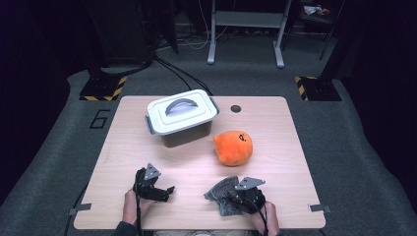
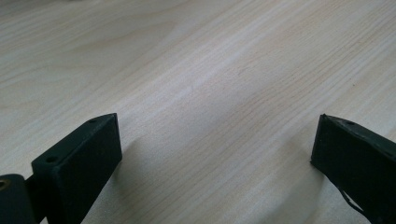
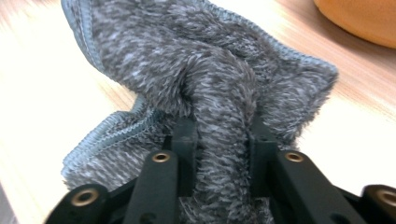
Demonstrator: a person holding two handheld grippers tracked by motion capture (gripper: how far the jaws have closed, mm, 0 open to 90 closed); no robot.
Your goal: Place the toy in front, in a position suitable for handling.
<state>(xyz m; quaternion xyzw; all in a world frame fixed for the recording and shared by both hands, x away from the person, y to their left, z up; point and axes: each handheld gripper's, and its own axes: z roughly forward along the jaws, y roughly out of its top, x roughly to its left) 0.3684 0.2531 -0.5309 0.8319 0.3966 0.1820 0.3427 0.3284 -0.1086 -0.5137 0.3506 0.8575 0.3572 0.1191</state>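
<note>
Right gripper (image 3: 219,140): clenched on a raised fold of the grey fuzzy cloth (image 3: 205,79); fold pinched between both jaws, pads pressing into the pile.
Left gripper (image 2: 212,154): released, jaws standing wide over bare wood, nothing between them.
Cloth place: near front edge of the table (image 1: 275,123), right of centre, crumpled; in the high view at (image 1: 222,191), directly under and ahead of the right gripper (image 1: 244,196).
Cloth axis: pinched ridge runs straight away from the jaws, along the gripper's own line; loose stitched edges spread to both sides.
Nearer hand: right, already on the cloth; left gripper (image 1: 153,187) apart, to the left.
Way to white lidded box (image 1: 182,114): forward and left of the cloth, lid on.
Orange plush (image 1: 233,147): just ahead of the cloth, not touching.
Judgement: lift probably next, straight up.
</note>
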